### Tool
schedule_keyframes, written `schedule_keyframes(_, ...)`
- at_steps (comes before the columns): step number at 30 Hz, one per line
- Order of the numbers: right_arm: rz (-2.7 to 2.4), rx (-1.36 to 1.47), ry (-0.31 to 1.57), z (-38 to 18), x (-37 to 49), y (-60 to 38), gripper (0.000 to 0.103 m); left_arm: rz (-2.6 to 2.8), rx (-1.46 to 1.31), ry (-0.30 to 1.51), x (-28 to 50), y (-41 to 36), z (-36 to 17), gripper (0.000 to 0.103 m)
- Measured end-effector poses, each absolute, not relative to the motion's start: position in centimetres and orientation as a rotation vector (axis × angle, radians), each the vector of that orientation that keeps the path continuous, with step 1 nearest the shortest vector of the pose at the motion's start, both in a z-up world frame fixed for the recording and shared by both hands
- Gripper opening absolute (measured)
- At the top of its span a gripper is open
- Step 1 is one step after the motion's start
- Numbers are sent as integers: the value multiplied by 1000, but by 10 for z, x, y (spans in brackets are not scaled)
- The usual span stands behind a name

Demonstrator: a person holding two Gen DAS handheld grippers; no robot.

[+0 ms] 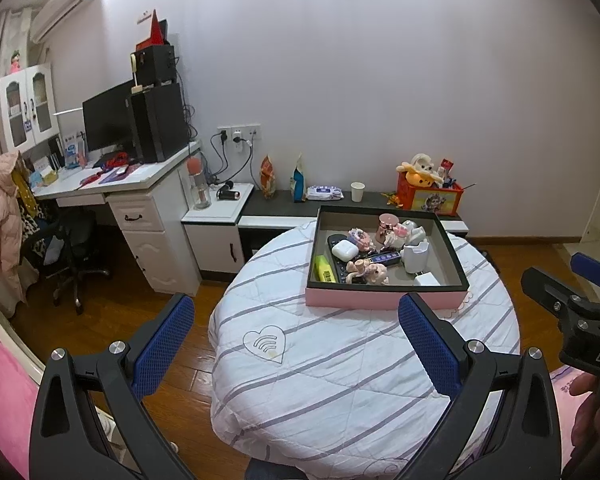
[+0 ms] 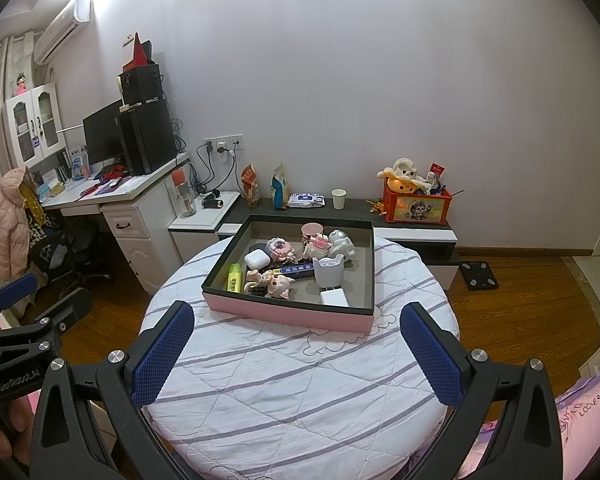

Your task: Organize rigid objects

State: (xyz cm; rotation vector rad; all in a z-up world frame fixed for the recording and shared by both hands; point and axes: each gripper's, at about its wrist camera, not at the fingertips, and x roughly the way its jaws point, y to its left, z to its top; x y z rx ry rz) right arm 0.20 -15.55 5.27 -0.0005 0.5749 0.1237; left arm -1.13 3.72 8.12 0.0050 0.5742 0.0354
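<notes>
left wrist view: left tongs [image 1: 296, 344] released, blue pads wide apart, nothing between them, hovering over the near part of the round worktop [image 1: 340, 380] with its striped white cover. right tongs [image 2: 300, 354] likewise released and empty, same near position over the worktop. each view catches the other tongs at its edge.

pink box [image 1: 384, 298] with dark rim sits on the far half of the worktop, well apart from both tongs. all the small rigid objects lie inside it: white earbud case [image 2: 257, 258] and yellow highlighter [image 2: 234, 278] at left, pink pig figure [image 2: 278, 285] near the front wall, dark blue bar [image 2: 298, 270] mid-box, white cup-shaped holder [image 2: 329, 270] and white charger block [image 2: 334, 297] toward the right, pink cup [image 2: 311, 233] at the far side.

paper cup [image 2: 339, 199] stands on the low shelf by the far wall.
</notes>
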Motion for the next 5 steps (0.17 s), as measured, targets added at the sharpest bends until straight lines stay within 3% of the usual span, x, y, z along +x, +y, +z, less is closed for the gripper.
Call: schedule_keyframes(5,124,0,576,52,2,-155,103,26,4,573,-12,39,80,103)
